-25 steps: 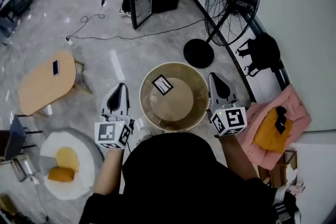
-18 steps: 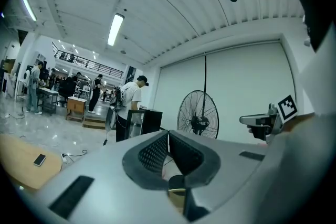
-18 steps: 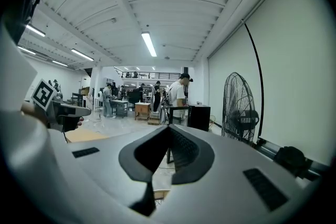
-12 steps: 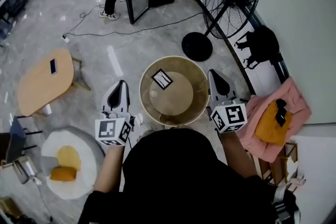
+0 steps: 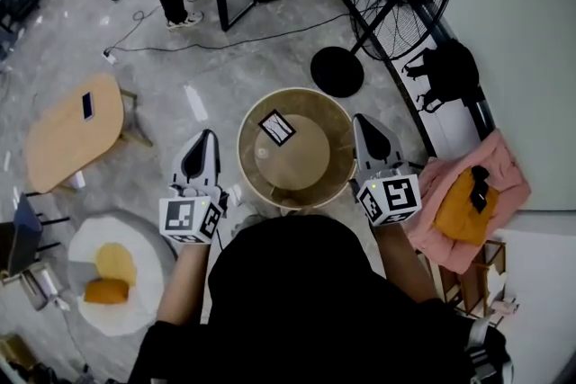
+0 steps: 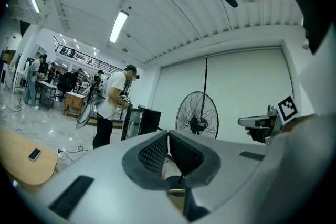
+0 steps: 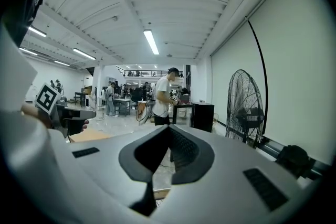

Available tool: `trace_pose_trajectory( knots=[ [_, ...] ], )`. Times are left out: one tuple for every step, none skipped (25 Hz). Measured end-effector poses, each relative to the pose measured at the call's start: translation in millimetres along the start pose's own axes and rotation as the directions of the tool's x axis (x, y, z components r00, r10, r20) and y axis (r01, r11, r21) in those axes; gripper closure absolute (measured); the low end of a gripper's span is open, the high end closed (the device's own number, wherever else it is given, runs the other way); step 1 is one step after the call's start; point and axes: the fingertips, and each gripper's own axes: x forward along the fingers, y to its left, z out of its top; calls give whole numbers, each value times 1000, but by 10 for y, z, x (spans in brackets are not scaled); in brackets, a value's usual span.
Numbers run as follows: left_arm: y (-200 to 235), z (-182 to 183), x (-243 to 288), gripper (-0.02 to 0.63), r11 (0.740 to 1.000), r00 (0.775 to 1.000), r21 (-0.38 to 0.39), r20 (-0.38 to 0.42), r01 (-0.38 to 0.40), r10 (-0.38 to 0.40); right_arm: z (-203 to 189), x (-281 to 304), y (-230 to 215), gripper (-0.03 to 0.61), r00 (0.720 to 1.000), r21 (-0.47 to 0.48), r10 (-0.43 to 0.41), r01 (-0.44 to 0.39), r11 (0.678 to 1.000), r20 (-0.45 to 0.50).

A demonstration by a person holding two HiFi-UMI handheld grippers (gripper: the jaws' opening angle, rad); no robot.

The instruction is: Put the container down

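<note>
Round tan bucket [image 5: 297,159] holds only a black-bordered label [image 5: 276,127]. The left gripper [image 5: 206,138] and right gripper [image 5: 359,120] flank it, jaws closed, empty.

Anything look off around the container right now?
Nothing stands out. The container is upright and level between the left gripper and the right gripper, with nothing spilled and only a card inside. A loose cable trails across the floor beyond it, well clear of the container.
</note>
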Motion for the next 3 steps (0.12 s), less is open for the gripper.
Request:
trace_pose_trajectory(
  knots=[
    [-5,-4,31,588,1000,1000,6,-1,2,-2,1,18,-13,557,1000,-4,1,-1,1000,1],
    [-11,-11,58,588,1000,1000,11,-2,3,-3,1,34,-25,557,1000,-11,1,-1,1000,1],
    [-17,-18,84,588,1000,1000,16,-3,4,-4,1,48,-35,557,1000,-19,2,-2,1000,1]
  ],
)
